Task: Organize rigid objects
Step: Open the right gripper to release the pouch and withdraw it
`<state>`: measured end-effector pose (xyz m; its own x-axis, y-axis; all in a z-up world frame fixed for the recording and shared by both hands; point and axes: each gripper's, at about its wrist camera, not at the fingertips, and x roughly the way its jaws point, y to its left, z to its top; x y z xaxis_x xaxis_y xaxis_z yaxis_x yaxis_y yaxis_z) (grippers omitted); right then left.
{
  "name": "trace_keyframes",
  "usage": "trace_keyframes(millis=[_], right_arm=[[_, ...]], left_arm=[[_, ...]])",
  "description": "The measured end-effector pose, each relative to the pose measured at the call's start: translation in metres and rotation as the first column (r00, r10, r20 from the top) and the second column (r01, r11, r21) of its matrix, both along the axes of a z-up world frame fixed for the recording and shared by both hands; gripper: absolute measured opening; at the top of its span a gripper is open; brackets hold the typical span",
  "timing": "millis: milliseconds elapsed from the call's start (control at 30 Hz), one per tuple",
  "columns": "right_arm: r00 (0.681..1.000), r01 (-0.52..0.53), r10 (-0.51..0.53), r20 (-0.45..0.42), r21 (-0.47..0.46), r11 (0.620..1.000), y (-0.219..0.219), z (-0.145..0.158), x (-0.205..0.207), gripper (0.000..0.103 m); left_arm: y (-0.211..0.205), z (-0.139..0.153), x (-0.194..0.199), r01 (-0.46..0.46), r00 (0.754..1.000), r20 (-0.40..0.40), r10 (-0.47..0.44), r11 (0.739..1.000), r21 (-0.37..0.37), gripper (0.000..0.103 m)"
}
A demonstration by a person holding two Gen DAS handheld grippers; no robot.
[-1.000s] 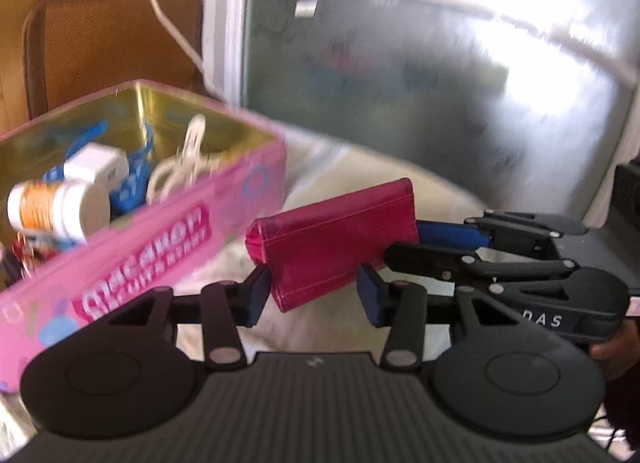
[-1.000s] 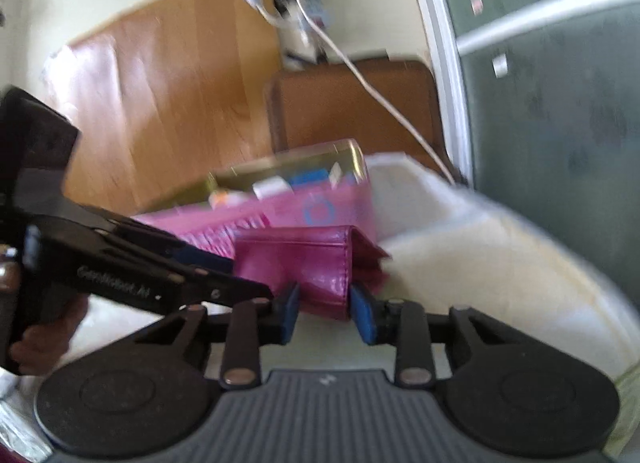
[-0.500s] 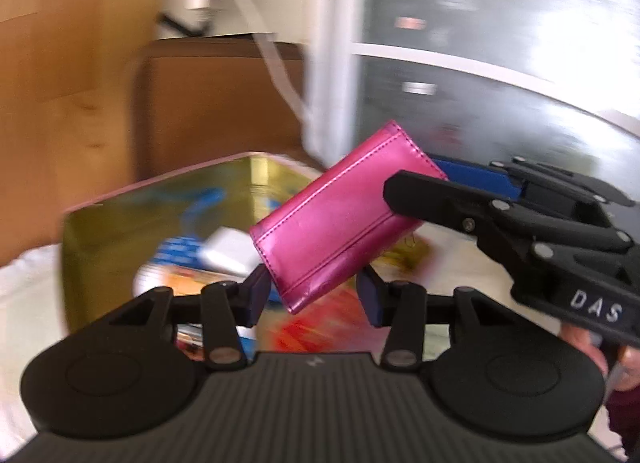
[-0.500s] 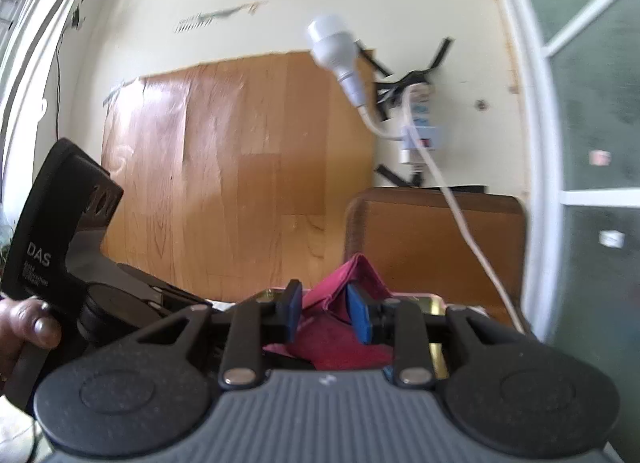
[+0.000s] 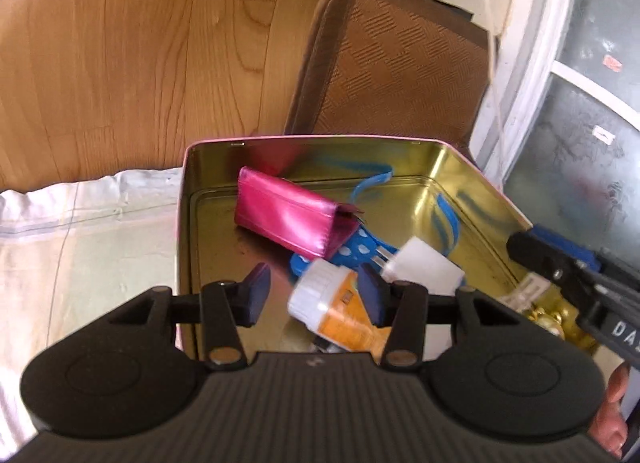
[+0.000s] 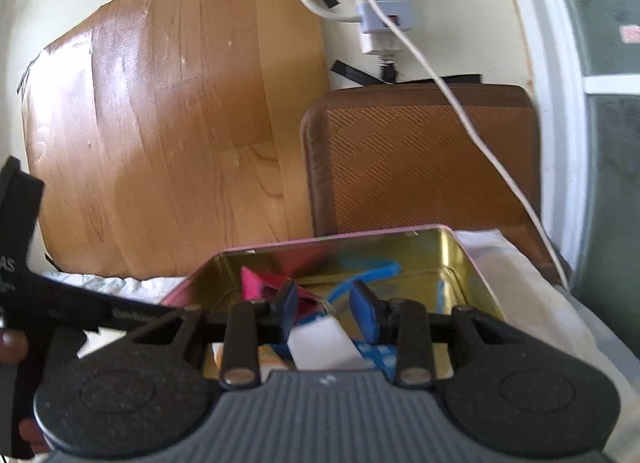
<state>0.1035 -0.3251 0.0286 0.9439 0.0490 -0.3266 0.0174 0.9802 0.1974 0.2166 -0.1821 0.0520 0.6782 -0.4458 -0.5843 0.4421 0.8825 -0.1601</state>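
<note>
Your left gripper (image 5: 314, 295) hangs over the near end of the tin (image 5: 182, 231), its blue pads (image 5: 258, 295) spread wide apart with nothing between them. The pink wallet (image 5: 294, 219) lies inside the tin, ahead of that gripper and a little to its left, resting on the gold floor near the far wall. Its right end overlaps a blue polka-dot item (image 5: 354, 253). Just ahead of the right pad sits a bottle (image 5: 336, 309) with a white cap and orange label, lying on its side, and a white block (image 5: 426, 267) lies just to the right of it. Blue straps (image 5: 446, 219) curl along the tin's floor farther right. Gold pieces show at the tin's right corner, too blurred to name.

Your right gripper (image 6: 326, 309) also sits over the tin (image 6: 476, 259), coming in from the near right side, and its fingers stand apart too, gripping nothing. From its camera the wallet (image 6: 256, 285) shows ahead and left, partly hidden behind the left pad (image 6: 286, 309). The white block (image 6: 322, 345) lies just below the gap between the pads, and a blue strap (image 6: 366, 275) rises ahead of them.

In the left camera the right gripper's black body (image 5: 576, 287) reaches over the tin's right wall. The tin stands on a pale cloth (image 5: 80, 231), with a brown chair back (image 5: 400, 63) beyond it and a wooden panel (image 5: 140, 43) to the left.
</note>
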Motion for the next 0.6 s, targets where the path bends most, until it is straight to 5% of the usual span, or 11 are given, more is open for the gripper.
trace_keyframes(millis=[367, 600], right_arm=[[0.999, 0.033, -0.034, 0.001, 0.112, 0.993, 0.009, 0.000, -0.057, 0.040], [0.999, 0.038, -0.042, 0.033, 0.115, 0.993, 0.035, 0.007, -0.102, 0.054]], left_arm=[[0.010, 0.017, -0.100, 0.109, 0.985, 0.131, -0.109, 0.994, 0.004, 0.062], [0.035, 0.016, -0.140, 0.105, 0.977, 0.188, -0.105, 0.994, 0.010, 0.092]])
